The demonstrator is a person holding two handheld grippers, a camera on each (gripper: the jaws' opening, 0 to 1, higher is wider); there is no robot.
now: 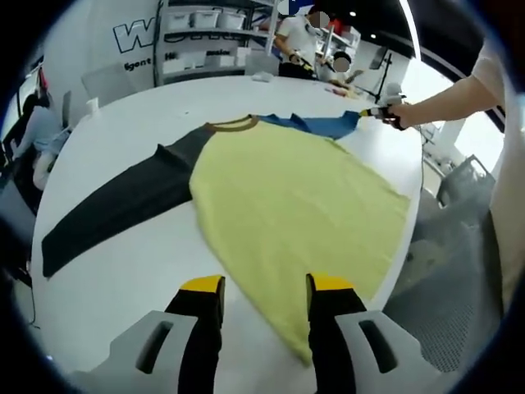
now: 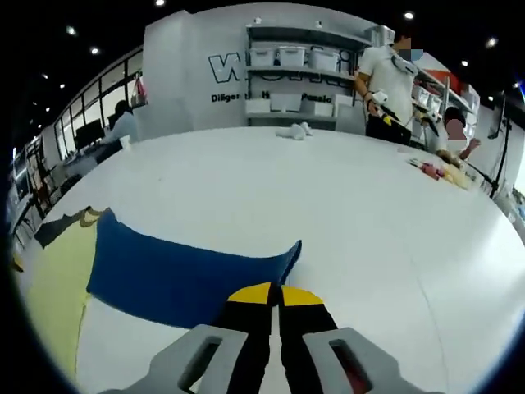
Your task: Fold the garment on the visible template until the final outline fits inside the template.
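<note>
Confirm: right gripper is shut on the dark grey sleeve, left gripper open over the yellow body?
Not quite. The right gripper is shut on the blue sleeve, as the right gripper view shows; the dark grey sleeve lies free. The left gripper is open over the yellow body.

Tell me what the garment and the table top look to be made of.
Garment: soft knit fabric, probably cotton jersey, matte; it lies limp with gentle wrinkles, and the blue sleeve folds in the right tool. Table: smooth white hard surface, perhaps laminate, with a faint sheen; the exact material is unclear.

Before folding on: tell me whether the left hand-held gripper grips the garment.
No, the left hand-held gripper hovers open above the yellow shirt body.
</note>
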